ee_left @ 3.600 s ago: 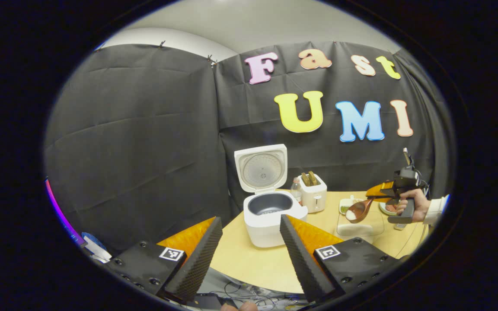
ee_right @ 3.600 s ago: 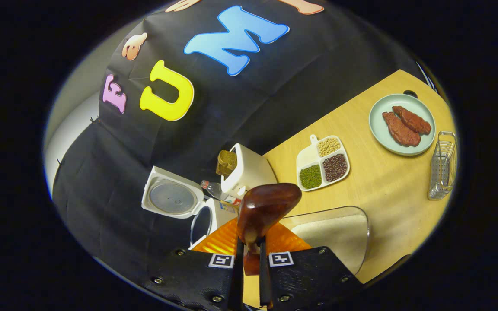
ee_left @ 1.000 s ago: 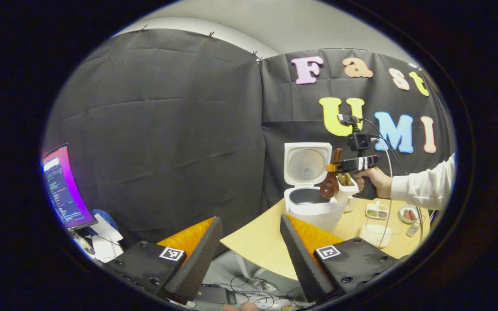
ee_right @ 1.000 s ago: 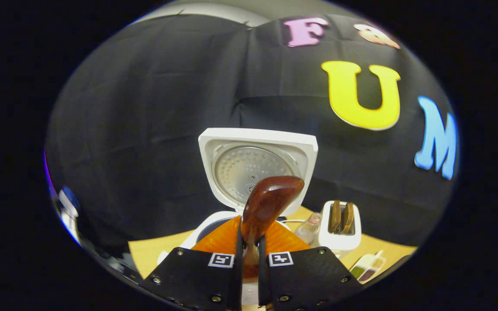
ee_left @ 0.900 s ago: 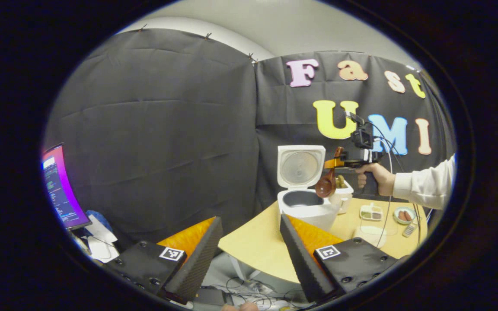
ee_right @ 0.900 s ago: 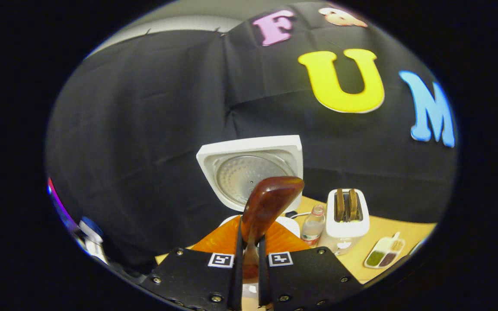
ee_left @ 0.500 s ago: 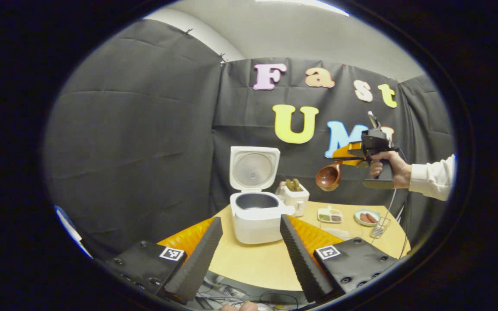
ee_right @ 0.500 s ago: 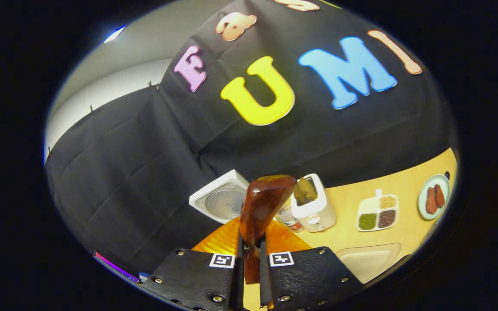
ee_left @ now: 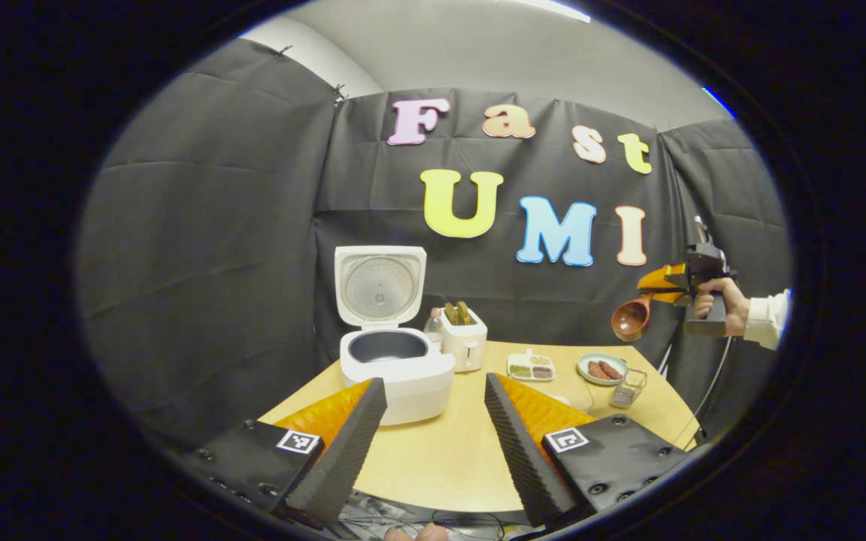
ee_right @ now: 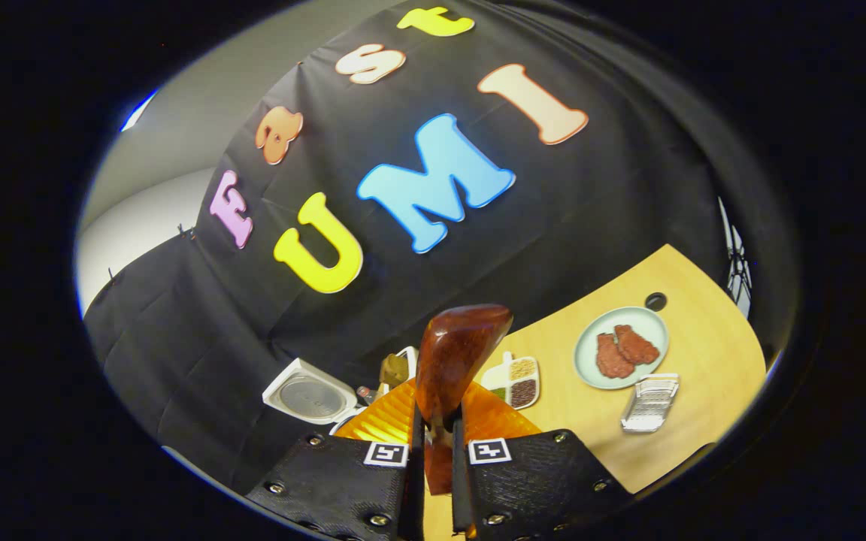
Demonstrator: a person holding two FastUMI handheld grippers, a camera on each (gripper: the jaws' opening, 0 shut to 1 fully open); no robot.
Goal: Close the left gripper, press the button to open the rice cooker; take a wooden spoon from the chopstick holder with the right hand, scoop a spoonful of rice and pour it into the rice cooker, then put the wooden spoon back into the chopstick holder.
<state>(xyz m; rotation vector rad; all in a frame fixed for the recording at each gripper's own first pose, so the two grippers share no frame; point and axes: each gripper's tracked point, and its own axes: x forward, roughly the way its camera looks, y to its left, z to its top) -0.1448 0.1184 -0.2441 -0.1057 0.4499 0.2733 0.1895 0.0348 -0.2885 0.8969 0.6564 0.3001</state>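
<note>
Right gripper view: right gripper [ee_right: 433,451] clamped on spoon [ee_right: 457,361] handle, bowl sticking out ahead. Left gripper [ee_left: 429,443] wide apart, holding nothing; cooker [ee_left: 394,361] lid up, ahead, slightly left of it.

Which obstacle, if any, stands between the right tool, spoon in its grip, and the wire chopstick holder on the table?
Probably none. The right tool holds the wooden spoon high above the table; the chopstick holder stands open-topped beside the plate, with nothing above it.
</note>
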